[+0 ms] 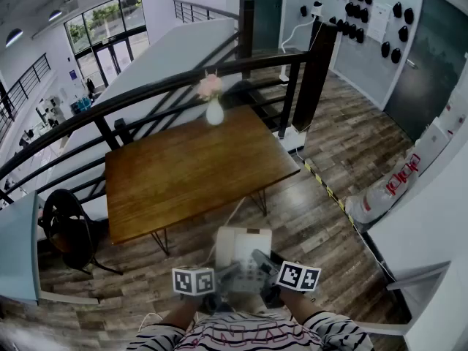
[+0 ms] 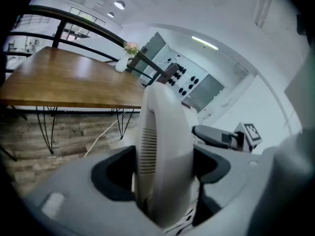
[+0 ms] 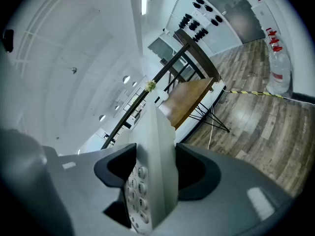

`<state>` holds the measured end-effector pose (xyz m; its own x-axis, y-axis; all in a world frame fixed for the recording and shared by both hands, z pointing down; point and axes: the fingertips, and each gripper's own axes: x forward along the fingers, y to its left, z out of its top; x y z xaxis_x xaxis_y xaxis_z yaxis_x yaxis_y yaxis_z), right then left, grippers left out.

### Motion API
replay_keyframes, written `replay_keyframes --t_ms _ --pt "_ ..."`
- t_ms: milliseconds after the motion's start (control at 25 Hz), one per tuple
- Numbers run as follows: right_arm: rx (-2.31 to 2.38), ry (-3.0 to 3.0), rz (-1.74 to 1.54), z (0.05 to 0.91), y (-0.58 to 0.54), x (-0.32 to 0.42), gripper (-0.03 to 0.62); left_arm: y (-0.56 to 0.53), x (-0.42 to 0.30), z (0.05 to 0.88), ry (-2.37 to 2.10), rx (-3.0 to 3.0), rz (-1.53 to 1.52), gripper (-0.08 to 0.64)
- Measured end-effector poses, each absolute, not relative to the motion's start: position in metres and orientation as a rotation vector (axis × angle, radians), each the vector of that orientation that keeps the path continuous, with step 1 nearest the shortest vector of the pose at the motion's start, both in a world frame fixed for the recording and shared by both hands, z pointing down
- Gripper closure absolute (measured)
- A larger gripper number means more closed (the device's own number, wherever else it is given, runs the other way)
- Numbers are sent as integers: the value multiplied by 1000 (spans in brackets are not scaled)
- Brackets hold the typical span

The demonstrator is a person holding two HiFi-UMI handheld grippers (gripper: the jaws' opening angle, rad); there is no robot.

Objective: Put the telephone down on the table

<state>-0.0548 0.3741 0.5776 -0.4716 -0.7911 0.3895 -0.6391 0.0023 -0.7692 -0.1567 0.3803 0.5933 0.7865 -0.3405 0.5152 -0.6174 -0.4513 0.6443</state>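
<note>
Telephone: the white telephone (image 1: pixel 245 248) sits low in the middle of the head view, held up over the wood floor (image 1: pixel 329 159). It's short of the near edge of the desk (image 1: pixel 190 170) and not touching it.
Left gripper: the left gripper (image 1: pixel 228 275) has its jaws wide apart and clamped on the telephone's rounded white end, the part with the row of slots (image 2: pixel 147 149).
Right gripper: the right gripper (image 1: pixel 265 263) has its jaws just as wide and is pinching the flat body from both sides, with the keypad (image 3: pixel 135 191) facing lower left in its own view.
Writing: the keypad buttons are too small and blurry to read. Each gripper's cube shows black-and-white square markers (image 1: pixel 298 276), no letters.
Desk: brown wood top on thin black legs, mid-frame in the head view.
On the desk: a white vase (image 1: pixel 213 112) with a pink flower stands at the far edge, right by the black railing (image 1: pixel 146 90).
Right side: big water bottles (image 1: pixel 380 192) lie on the floor. They have red labels, but I can't make out the print.
</note>
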Motion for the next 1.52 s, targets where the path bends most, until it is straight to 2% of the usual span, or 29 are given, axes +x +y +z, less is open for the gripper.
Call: replay_keyframes --t_ms 440,840,1080,1520 --pt "-1450 2145 -1450 574 432 -24 341 443 -125 587 -783 2098 385 222" --pt "-1435 2242 -1397 571 425 0 341 446 -98 596 -840 2072 350 227" --pt "-1443 2188 -1433 574 387 8 345 405 -92 598 -812 2062 371 230" --pt "-1533 2039 -1398 564 256 -11 345 261 -114 587 -695 2113 468 230"
